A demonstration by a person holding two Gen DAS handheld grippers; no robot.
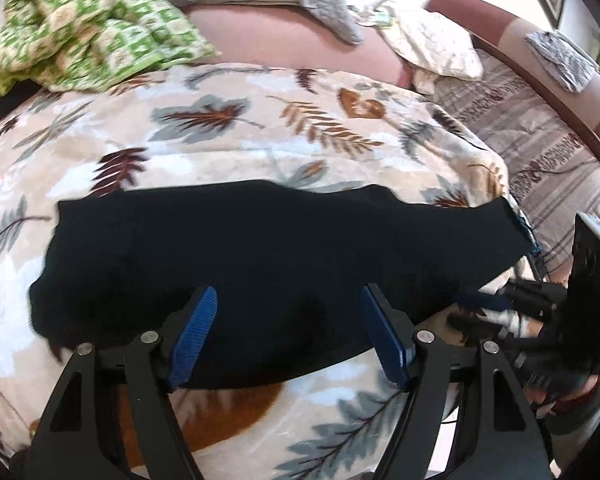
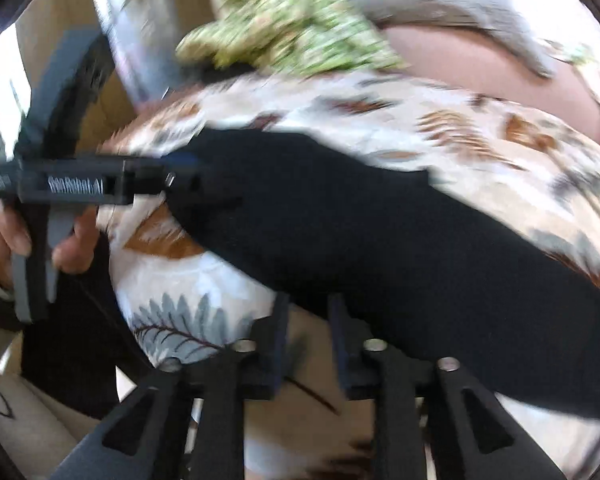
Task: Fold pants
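Two grippers work over the black pants point(image 1: 228, 256), which lie folded on the leaf-print blanket point(image 1: 236, 136). Left gripper point(image 1: 288, 336) hovers with fingers apart. Right gripper point(image 2: 308, 344), at 3 o'clock, has fingers slightly apart, holding nothing. Next likely needs gripping an edge for another fold.

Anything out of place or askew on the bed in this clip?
The black pants lie on the leaf-print blanket with an uneven, wavy far edge, not squared up. A green patterned cloth sits crumpled at the blanket's far left corner. The right wrist view is motion-blurred. Nothing looks spilled or damaged.
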